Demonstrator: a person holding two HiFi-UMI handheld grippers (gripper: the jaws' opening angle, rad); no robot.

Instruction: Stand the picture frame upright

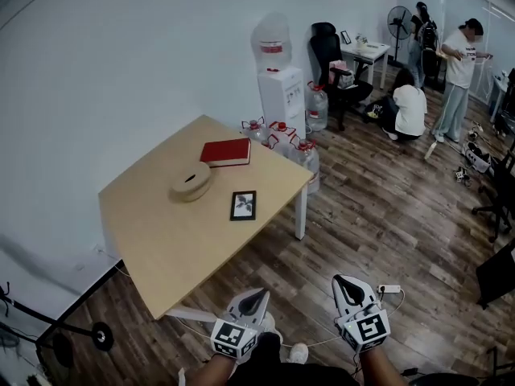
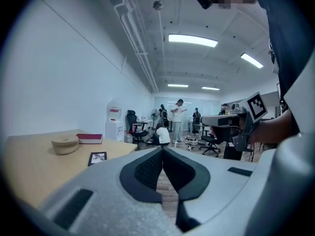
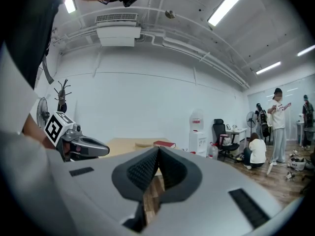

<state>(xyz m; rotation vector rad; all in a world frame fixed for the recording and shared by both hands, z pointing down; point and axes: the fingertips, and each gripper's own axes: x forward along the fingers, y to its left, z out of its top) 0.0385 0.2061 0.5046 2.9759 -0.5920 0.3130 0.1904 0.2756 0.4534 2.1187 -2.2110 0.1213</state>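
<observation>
Beyond clenched left gripper (image 1: pixel 259 294) and right gripper (image 1: pixel 342 281), head view shows picture frame (image 1: pixel 243 205) flat.

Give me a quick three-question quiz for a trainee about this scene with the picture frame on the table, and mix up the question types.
1. True or false: the picture frame lies flat on the table.
2. Which thing lies near the round beige dish? A) a red book B) a green mug C) a laptop
3. Fill in: the jaws of the left hand-held gripper and the right hand-held gripper are both ____.
Key: 1 true; 2 A; 3 shut, with nothing between them.
</observation>
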